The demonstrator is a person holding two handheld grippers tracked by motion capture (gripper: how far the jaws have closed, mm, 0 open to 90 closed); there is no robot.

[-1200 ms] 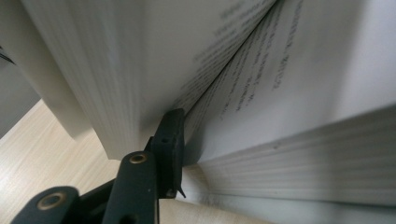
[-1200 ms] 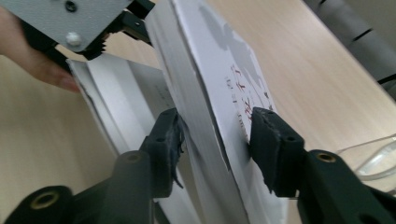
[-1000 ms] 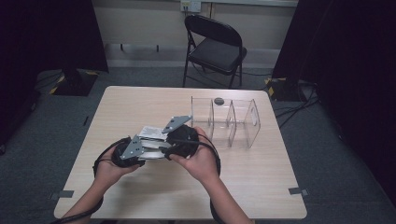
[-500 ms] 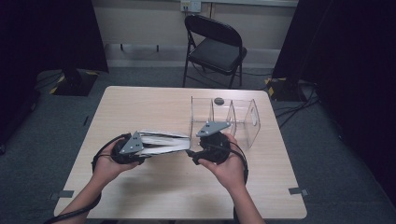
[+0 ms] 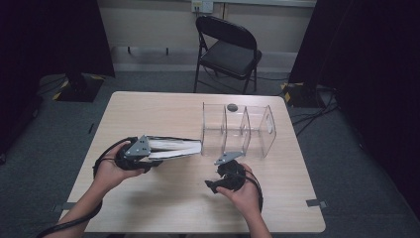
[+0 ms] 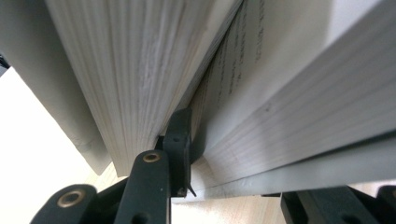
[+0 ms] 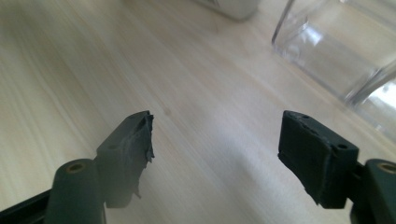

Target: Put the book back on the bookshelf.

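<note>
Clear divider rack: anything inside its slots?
The rack looks empty: table shows through its clear walls. A small dark round thing lies behind it. The book in the left gripper stops at its left wall, not inside.

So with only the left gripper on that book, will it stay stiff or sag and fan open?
Likely to sag and fan. The book juts out level from the left gripper, held at one end, far end unsupported. In the left gripper view one finger sits between parted page blocks, so loose pages may splay. It looks thick, probably heavy for a one-ended grip.

Pale wooden table (image 5: 163,106), clear partitioned organiser (image 5: 237,130) standing at its far right — small dark round object (image 5: 232,106) behind.
</note>
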